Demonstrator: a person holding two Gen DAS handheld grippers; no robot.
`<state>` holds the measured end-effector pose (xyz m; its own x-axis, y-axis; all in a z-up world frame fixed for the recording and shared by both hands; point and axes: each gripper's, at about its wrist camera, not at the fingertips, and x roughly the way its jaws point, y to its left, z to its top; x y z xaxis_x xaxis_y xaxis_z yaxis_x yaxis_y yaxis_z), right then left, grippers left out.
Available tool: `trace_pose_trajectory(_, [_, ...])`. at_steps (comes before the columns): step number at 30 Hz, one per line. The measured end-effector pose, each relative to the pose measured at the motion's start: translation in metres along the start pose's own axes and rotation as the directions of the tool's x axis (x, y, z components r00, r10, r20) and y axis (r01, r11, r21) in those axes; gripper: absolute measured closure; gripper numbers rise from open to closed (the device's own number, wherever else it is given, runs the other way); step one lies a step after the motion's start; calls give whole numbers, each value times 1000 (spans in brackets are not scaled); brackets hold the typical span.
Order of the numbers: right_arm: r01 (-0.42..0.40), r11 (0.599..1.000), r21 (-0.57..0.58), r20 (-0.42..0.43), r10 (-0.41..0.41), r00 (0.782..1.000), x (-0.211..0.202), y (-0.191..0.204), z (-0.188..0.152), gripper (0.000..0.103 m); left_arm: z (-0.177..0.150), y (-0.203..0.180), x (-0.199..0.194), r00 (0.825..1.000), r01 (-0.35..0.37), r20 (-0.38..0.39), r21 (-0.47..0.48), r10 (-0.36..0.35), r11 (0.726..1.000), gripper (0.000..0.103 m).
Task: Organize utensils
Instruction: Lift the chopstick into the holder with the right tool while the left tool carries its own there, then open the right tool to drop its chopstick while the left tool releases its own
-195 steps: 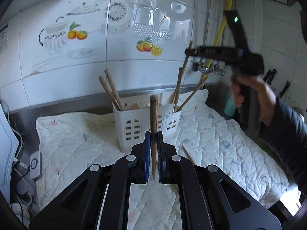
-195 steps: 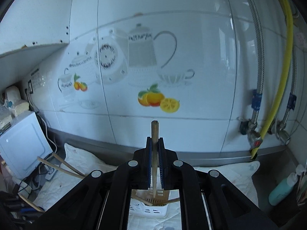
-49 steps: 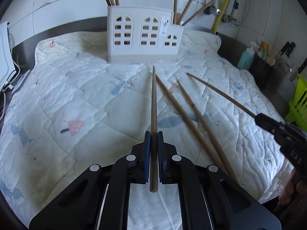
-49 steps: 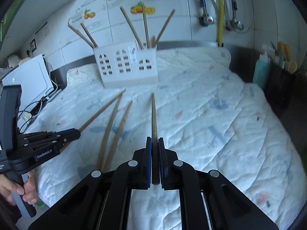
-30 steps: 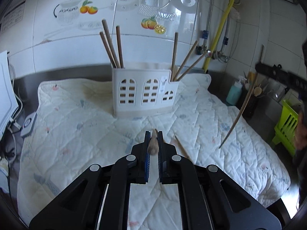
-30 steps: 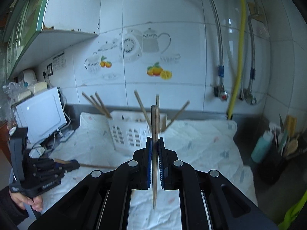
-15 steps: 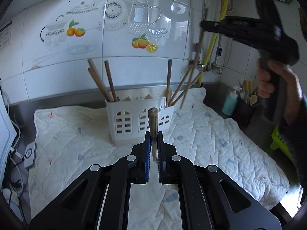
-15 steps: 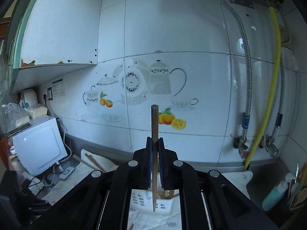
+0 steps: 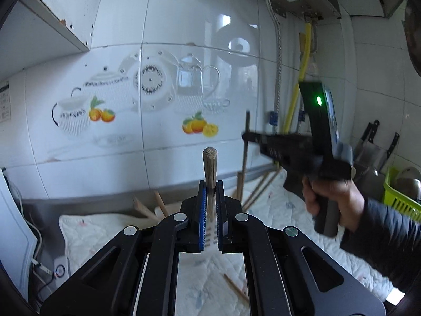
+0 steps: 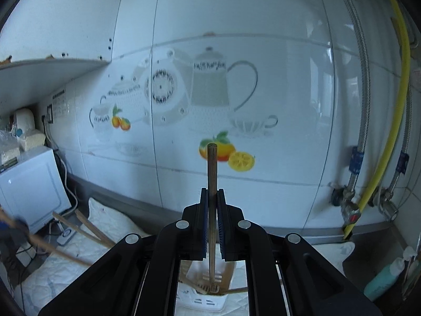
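Since half a second ago both grippers have climbed: in the left wrist view the white utensil holder (image 9: 168,210), then fully visible on the quilted mat (image 9: 86,234), now only peeps out behind the left gripper (image 9: 210,205), and the wall tiles with painted teapots and oranges (image 9: 200,126) fill most of the picture. That left gripper is clamped narrow on a wooden chopstick (image 9: 210,168), which stands upright between the blue pads with its blunt end uppermost. To the right, a hand (image 9: 329,197) in a dark sleeve holds the right gripper (image 9: 246,137), blurred, which pinches a second chopstick (image 9: 244,158) hanging vertically above the sticks already leaning out of the holder's right end. One loose chopstick (image 9: 234,287) lies on the mat below the left gripper's frame.

From the right wrist view, the right gripper (image 10: 212,218) is closed tight on its chopstick (image 10: 212,184), upright, its lower tip seen through the frame just over a compartment of the holder (image 10: 208,284); whether the tip touches anything inside cannot be told. Several sticks (image 10: 86,229) lean out of the holder to the left. A yellow hose (image 10: 394,121) and braided metal pipes run down the wall at right, and a teal bottle (image 10: 384,279) stands in the lower right corner
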<state>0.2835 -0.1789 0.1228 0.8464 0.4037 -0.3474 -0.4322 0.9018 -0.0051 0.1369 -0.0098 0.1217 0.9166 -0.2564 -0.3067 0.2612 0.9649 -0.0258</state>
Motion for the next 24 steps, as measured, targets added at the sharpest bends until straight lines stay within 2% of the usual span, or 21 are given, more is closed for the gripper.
trace_pose_trajectory(3, [-8, 1000, -2, -27, 8, 1000, 4, -2, -8, 96, 9, 4, 16, 999, -48, 3, 19, 48, 999, 98])
trace_pose_trajectory(6, [8, 1000, -16, -25, -9, 1000, 0, -4, -12, 96, 13, 11, 30, 997, -79, -14, -1, 79, 997, 98])
trace_pose_trajectory(9, [23, 999, -31, -14, -24, 1000, -5, -6, -13, 96, 15, 17, 34, 997, -69, -18, -38, 69, 997, 98])
trace_pose_trajectory(16, [14, 1000, -10, -5, -14, 1000, -17, -12, -15, 94, 36, 20, 25, 996, -85, 36, -33, 86, 996, 98])
trace_pose_trajectory(21, [-1, 1000, 9, 14, 1, 1000, -43, -11, -24, 93, 51, 23, 24, 989, -117, 83, -32, 119, 993, 98])
trace_pose_trajectory(24, [-22, 999, 32, 15, 22, 1000, -62, -10, -36, 93, 49, 27, 36, 989, -129, 73, -43, 132, 991, 98])
